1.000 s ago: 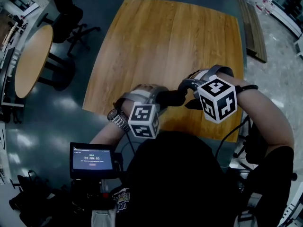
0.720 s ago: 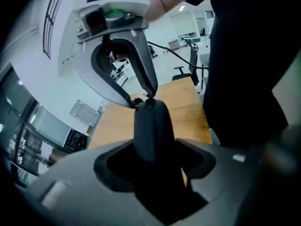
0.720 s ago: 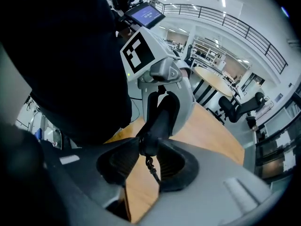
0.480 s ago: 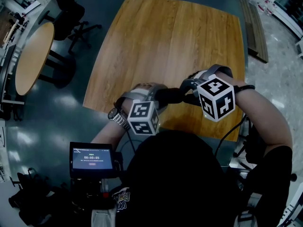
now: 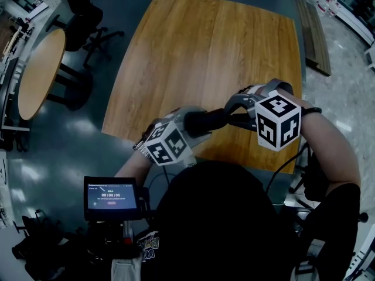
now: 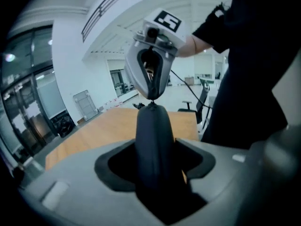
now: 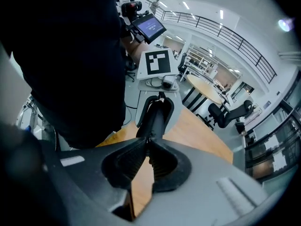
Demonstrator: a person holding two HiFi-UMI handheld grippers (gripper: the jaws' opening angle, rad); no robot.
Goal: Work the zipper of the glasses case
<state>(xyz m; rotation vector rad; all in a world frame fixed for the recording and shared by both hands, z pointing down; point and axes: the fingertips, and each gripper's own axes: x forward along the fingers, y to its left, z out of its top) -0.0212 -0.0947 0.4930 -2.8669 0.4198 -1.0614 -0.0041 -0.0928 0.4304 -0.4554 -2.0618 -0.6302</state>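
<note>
A black glasses case [image 5: 206, 122] hangs over the near edge of the wooden table [image 5: 205, 51], held between both grippers. My left gripper [image 5: 194, 125] is shut on the case's body; in the left gripper view the case [image 6: 153, 131] fills the gap between the jaws and runs up to the right gripper [image 6: 150, 76]. My right gripper [image 5: 234, 120] has just been closing and now pinches the small zipper pull [image 7: 149, 136] at the case's end, jaws meeting at the tips [image 7: 147, 143]. Beyond them the case [image 7: 155, 116] leads into the left gripper [image 7: 157, 95].
A round wooden table [image 5: 40, 69] and a black office chair [image 5: 82, 22] stand at the left. A small lit screen [image 5: 111, 196] sits low at the left in front of the person. Wooden planks [image 5: 313, 34] lie on the floor at the right.
The left gripper has rolled, so its marker cube now tilts and sits further left. More of the case shows between the grippers. The right gripper has edged slightly right.
</note>
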